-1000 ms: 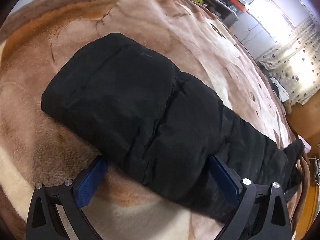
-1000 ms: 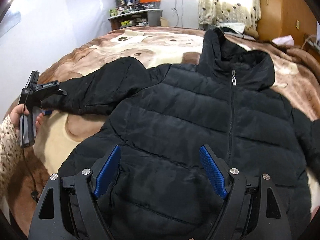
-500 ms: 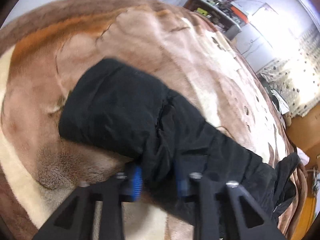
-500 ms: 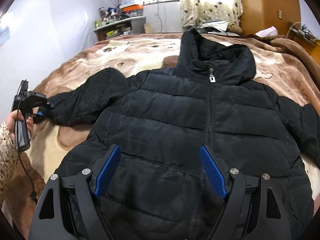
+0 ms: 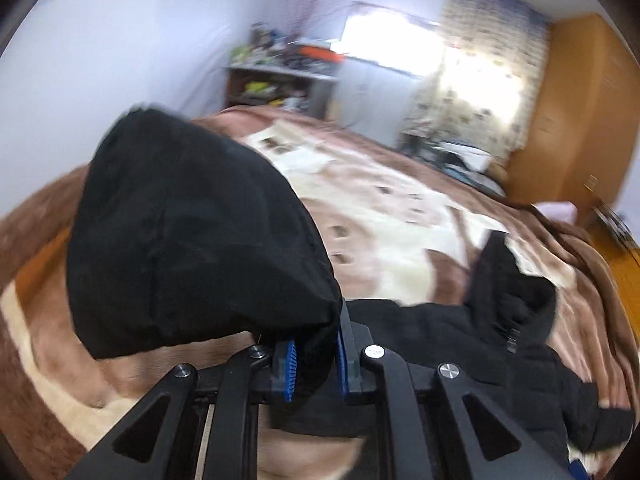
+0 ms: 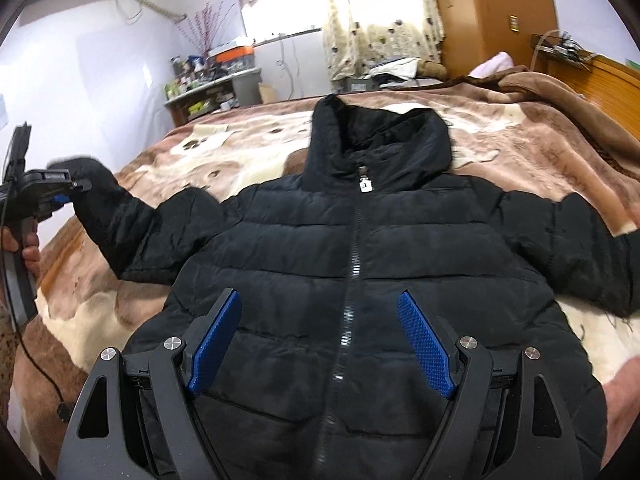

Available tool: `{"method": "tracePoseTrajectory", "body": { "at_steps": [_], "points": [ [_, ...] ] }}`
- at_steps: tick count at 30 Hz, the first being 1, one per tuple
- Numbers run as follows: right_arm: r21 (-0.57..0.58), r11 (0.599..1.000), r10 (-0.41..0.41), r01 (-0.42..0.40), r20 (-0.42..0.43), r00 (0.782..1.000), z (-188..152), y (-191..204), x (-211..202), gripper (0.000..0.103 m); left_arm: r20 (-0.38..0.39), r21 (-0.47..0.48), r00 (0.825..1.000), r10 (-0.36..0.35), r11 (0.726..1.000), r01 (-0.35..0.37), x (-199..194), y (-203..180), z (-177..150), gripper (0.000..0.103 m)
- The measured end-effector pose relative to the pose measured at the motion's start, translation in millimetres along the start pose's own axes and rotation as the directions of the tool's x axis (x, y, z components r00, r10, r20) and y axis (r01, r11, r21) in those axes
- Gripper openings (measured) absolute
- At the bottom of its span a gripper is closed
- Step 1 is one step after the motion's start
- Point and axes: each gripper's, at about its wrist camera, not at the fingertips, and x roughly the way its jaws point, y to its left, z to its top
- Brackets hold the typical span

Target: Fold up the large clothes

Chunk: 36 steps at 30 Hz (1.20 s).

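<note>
Each black hand-held gripper (image 6: 320, 350) has blue textured pads (image 6: 426, 350) and silver screws (image 6: 468, 343)

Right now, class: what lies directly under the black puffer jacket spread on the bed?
The black puffer jacket lies on a brown and cream plush blanket, which shows all round it. The jacket hides whatever is beneath its body. One sleeve is pinched in the closing left gripper.

A black puffer jacket (image 6: 360, 280) is lying front-up on the blanket, zipped, collar standing. One sleeve (image 5: 192, 240) is hanging lifted, its cuff apparently pinched.
</note>
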Motion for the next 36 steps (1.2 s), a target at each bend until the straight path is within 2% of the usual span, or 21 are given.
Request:
{"method": "tracePoseTrajectory", "body": {
  "at_steps": [4,6,10,12,15,23,26,27,29,30,33,35,36],
  "points": [
    [0.043,0.999,-0.015,0.014,0.022,1.000,0,-21,-12,0.081,-0.007,0.112,0.998,-0.057,0.992,0.057,-8,-61,-6,0.016],
    [0.055,0.998,-0.028,0.026,0.034,0.999,-1,-30,-17,0.081,-0.015,0.165,0.998,-0.058,0.984,0.060,-5,-88,-12,0.016],
    [0.101,0.994,-0.049,0.044,0.043,0.998,-5,-52,-27,0.081,-0.066,0.197,0.994,-0.091,0.975,0.103,1,-132,-32,0.016],
    [0.111,0.992,-0.061,0.055,0.044,0.997,-7,-61,-29,0.081,-0.077,0.231,0.994,-0.083,0.968,0.099,6,-150,-45,0.016],
    [0.126,0.990,-0.074,0.068,0.041,0.996,-10,-73,-31,0.081,-0.121,0.245,0.989,-0.082,0.963,0.110,21,-159,-61,0.015],
    [0.130,0.987,-0.094,0.091,0.014,0.996,-14,-87,-24,0.081,-0.219,0.336,0.976,-0.003,0.939,0.079,71,-182,-100,0.017],
    [0.115,0.990,-0.086,0.085,0.004,0.996,-12,-85,-18,0.081,-0.299,0.328,0.954,-0.004,0.939,0.106,91,-179,-112,0.022],
    [0.110,0.990,-0.085,0.084,0.001,0.996,-11,-84,-16,0.081,-0.317,0.329,0.948,-0.009,0.937,0.119,96,-176,-116,0.025],
    [0.101,0.992,-0.077,0.078,-0.011,0.997,-7,-82,-10,0.081,-0.380,0.315,0.925,-0.021,0.937,0.151,105,-171,-123,0.037],
    [0.098,0.993,-0.070,0.071,-0.015,0.997,-4,-80,-6,0.081,-0.392,0.313,0.919,-0.033,0.935,0.167,106,-169,-125,0.037],
    [0.063,0.997,-0.052,0.053,-0.028,0.998,6,-69,5,0.081,-0.388,0.307,0.920,-0.060,0.933,0.190,100,-163,-123,0.041],
    [0.009,1.000,-0.027,0.028,-0.031,0.999,14,-57,15,0.081,-0.409,0.282,0.906,-0.107,0.930,0.237,95,-159,-119,0.057],
    [-0.008,1.000,-0.019,0.019,-0.035,0.999,18,-51,22,0.081,-0.407,0.275,0.904,-0.130,0.927,0.257,89,-156,-115,0.060]
  ]
}}
